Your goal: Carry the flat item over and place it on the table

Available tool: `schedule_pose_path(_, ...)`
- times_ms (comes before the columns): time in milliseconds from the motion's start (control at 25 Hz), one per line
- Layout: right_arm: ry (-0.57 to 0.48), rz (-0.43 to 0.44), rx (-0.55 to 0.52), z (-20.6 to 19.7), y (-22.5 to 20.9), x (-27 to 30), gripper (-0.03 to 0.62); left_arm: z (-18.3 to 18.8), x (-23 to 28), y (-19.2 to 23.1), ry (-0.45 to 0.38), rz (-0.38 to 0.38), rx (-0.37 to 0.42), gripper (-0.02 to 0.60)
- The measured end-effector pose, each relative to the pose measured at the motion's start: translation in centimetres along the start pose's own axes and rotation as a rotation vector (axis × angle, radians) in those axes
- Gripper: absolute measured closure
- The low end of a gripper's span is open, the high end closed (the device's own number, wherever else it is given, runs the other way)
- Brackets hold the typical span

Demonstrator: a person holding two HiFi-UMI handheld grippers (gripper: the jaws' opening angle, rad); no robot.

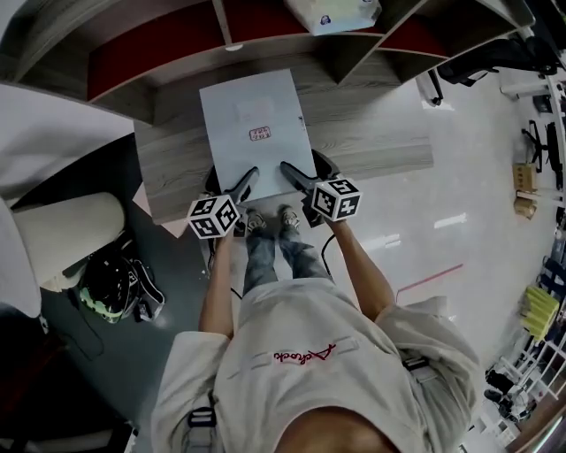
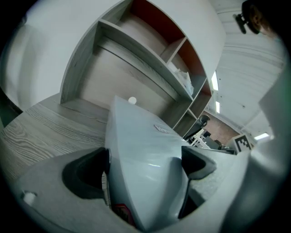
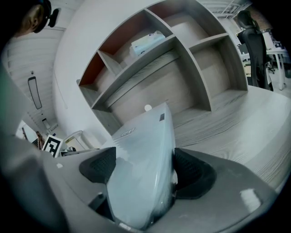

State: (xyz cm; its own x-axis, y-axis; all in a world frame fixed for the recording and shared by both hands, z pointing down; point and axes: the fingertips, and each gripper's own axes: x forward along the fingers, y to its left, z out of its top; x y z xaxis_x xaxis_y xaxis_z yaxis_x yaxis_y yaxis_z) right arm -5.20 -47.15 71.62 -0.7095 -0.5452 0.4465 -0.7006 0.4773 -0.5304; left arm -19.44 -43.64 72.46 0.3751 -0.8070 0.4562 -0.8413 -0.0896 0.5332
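Over wood surface [image 1: 380, 133] | left gripper [image 1: 250, 177] is pinching flat white package [image 1: 256, 124] at near edge | right gripper [image 1: 287, 170] is pinching same edge alongside

Grey wood-grain table [image 1: 371, 146] beneath open shelf compartments [image 1: 221, 19], a white box [image 1: 332, 13] in one.

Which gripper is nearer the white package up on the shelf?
Right, slightly. The right gripper, clamped on the near edge of the flat item, is more nearly in line with the white package ahead; the left gripper clamps the same edge further left.
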Motion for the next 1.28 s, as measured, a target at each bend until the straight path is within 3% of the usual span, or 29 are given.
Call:
schedule_pose_path(400,0.067,-0.028,0.037,-2.6,-1.6,3.7,0.191,-2.1,2.2,3.8,0.058,0.013,-0.055,0.049)
schedule_pose_path(680,0.115,-0.054,-0.017,-3.9,-2.5,4.9,0.189,-3.3,3.5,5.1,0.117,0.024,-0.029,0.049)
schedule_pose_path(840,0.155,-0.105,-0.112,-4.6,-2.9,5.2,0.204,-4.2,3.9,5.6,0.167,0.054,0.011,0.044)
schedule_pose_path(1280,0.136,-0.107,-0.140,-3.8,-2.7,5.1,0.212,-3.2,3.3,5.2,0.160,0.095,0.153,0.045)
